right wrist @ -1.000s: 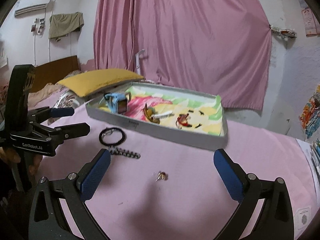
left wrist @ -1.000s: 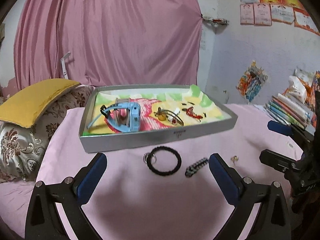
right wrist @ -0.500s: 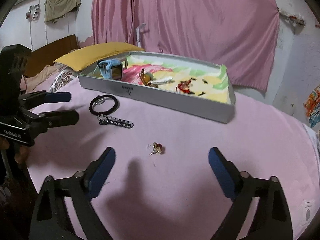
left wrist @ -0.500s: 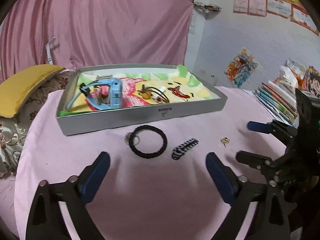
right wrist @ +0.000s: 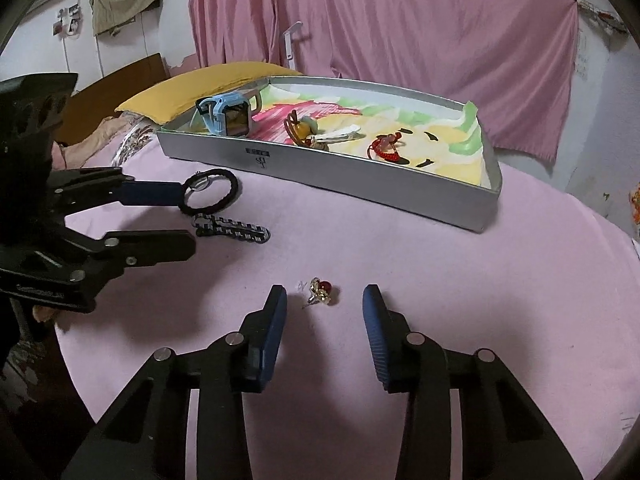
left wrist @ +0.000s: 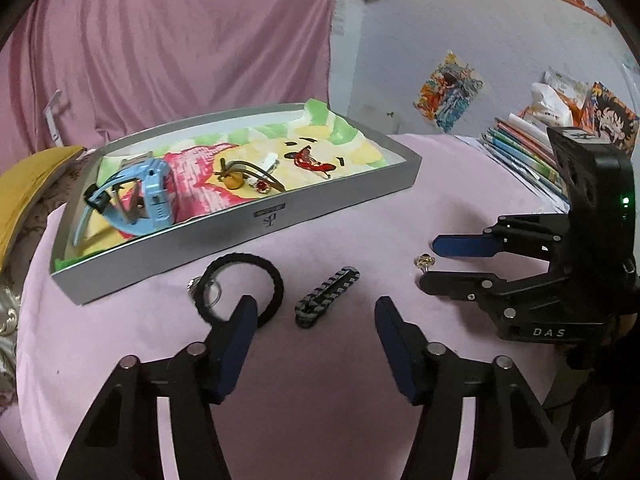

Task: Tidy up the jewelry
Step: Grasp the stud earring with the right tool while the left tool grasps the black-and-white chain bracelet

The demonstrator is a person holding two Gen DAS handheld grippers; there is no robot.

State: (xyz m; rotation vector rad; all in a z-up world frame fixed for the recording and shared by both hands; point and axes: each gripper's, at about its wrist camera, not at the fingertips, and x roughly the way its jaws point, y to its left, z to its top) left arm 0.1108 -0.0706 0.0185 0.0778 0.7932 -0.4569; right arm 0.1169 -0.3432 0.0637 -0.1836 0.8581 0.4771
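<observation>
Left gripper (left wrist: 312, 312) open, jaws just narrowing around a black-and-white bracelet (left wrist: 327, 296); right gripper (right wrist: 325, 304) likewise – bracketing a gold-and-red earring (right wrist: 321, 290), untouched.

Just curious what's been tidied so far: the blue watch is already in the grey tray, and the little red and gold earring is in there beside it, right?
Not quite. The blue watch is in the grey tray, but the red and gold earring lies outside it on the pink cloth, just ahead of the right gripper, as the right wrist view shows.
</observation>
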